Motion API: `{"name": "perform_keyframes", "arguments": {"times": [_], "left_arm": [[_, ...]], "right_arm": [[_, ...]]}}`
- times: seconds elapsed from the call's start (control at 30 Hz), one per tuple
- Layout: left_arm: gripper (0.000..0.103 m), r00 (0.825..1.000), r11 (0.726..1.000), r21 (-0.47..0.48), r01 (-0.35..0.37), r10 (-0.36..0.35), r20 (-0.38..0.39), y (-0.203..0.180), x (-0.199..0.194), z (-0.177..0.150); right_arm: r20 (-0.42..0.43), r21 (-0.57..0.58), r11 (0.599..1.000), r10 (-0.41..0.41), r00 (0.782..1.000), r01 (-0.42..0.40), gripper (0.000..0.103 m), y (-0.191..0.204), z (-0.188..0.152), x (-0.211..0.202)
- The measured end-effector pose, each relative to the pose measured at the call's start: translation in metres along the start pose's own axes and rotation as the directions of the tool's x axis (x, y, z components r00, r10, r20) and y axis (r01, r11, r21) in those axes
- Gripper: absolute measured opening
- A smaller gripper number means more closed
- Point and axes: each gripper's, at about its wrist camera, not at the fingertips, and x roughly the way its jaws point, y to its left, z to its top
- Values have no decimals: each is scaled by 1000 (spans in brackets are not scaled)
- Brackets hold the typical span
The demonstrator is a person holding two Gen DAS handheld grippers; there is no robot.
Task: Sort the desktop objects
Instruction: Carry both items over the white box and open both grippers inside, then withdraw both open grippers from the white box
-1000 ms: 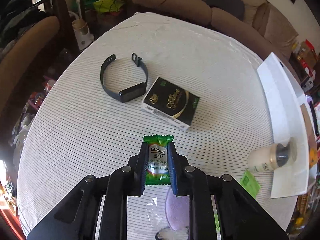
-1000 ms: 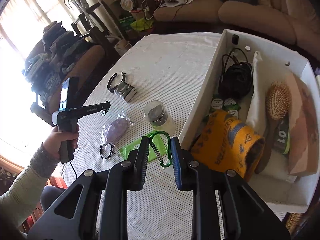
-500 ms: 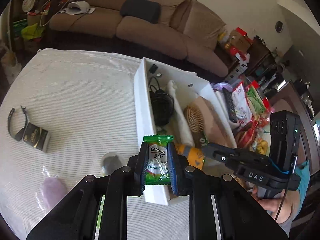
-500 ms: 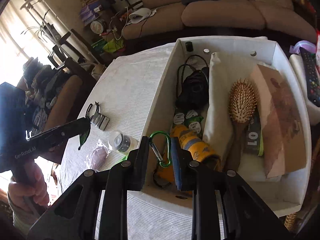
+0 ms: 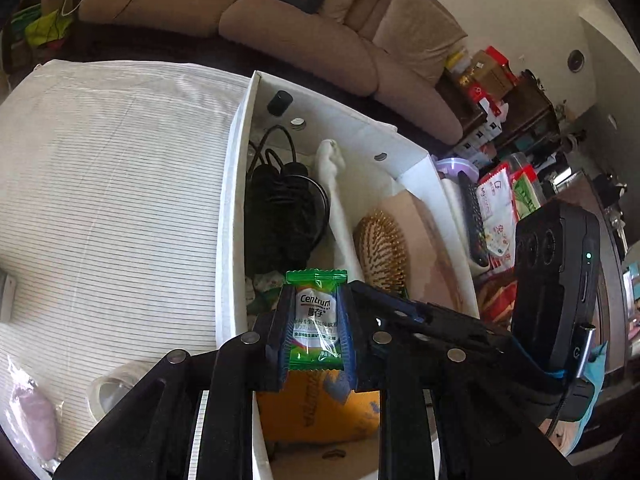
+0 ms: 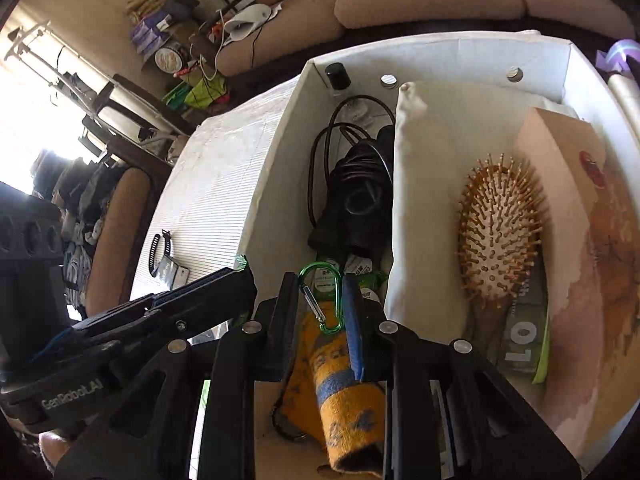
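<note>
Pinching a green Centrum sachet (image 5: 317, 322), the left claw (image 5: 316, 332) hangs over the near end of the white box (image 5: 230, 216); sachet's lower edge is tucked between the fingers, upper crimp sticks out. Right claw (image 6: 322, 300) is clamped on a green carabiner (image 6: 325, 300), also above the box's near end, just over the orange-and-blue towel roll (image 6: 344, 392).

Box contents visible: black cable bundle (image 6: 356, 200), white cloth roll (image 6: 424, 208), wooden hairbrush (image 6: 498, 236), brown paper bag (image 6: 576, 208), small black-capped bottle (image 6: 338, 76) in the far corner. Green packets (image 6: 366, 276) under the carabiner are mostly blocked by the claw fingers; labels unreadable.

On the striped counter (image 5: 120, 184): a black wristband (image 6: 156, 248) touching a small dark box (image 6: 172, 272), both tiny in the right view. Bottom-left of the left view, a purple item in clear wrap (image 5: 34, 416) and what's probably a pale jar (image 5: 116, 384), half hidden behind the claw frame. The box's near wall is cut off by both claws.
</note>
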Motion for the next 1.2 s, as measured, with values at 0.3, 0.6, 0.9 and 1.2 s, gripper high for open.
{"name": "perform_keyframes", "arguments": {"times": [0.3,0.6,0.9,1.2], "left_arm": [[28,1000,999,-44,-16,16,-5,17,9,2],[42,999,999,-18,-36,36,18,8,-17,-6],[103,988,988,76,-134,127,85,17,-88,-35],[103,973,977,69,-201,191,128,42,-142,-87]], "right_arm": [[-16,2,1000,-17,1000,17,24,-2,0,16],[6,-29,999,-27,1000,27,26,7,-17,-13],[19,-131,988,-78,997,80,98,49,-51,-46],[91,-164,973,-147,985,161,103,85,-97,-87]]}}
